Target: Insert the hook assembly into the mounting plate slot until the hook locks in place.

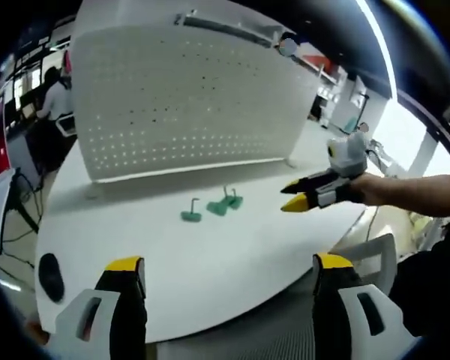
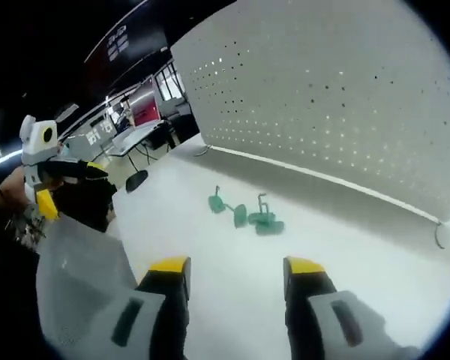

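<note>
A white perforated mounting plate [image 1: 187,97] stands upright at the back of a white table [image 1: 210,277]. In front of it lie three green hook assemblies [image 1: 191,214] [image 1: 217,208] [image 1: 233,200]. My left gripper [image 1: 229,266] hangs open over the table's near edge, well short of them. My right gripper [image 1: 292,196] comes in from the right, open and empty, a short way right of the hooks. In the right gripper view the plate [image 2: 330,90] rises on the right. The hooks [image 2: 216,201] [image 2: 240,215] [image 2: 266,222] lie ahead of the open right gripper [image 2: 237,266]. The left gripper [image 2: 67,186] is open at the far left.
A black oval object [image 1: 51,274] [image 2: 136,180] lies on the table away from the hooks. A grey chair back [image 1: 367,255] [image 2: 82,277] stands at the table's near edge. A person [image 1: 56,97] sits at desks in the background. More desks [image 2: 135,139] stand beyond the table.
</note>
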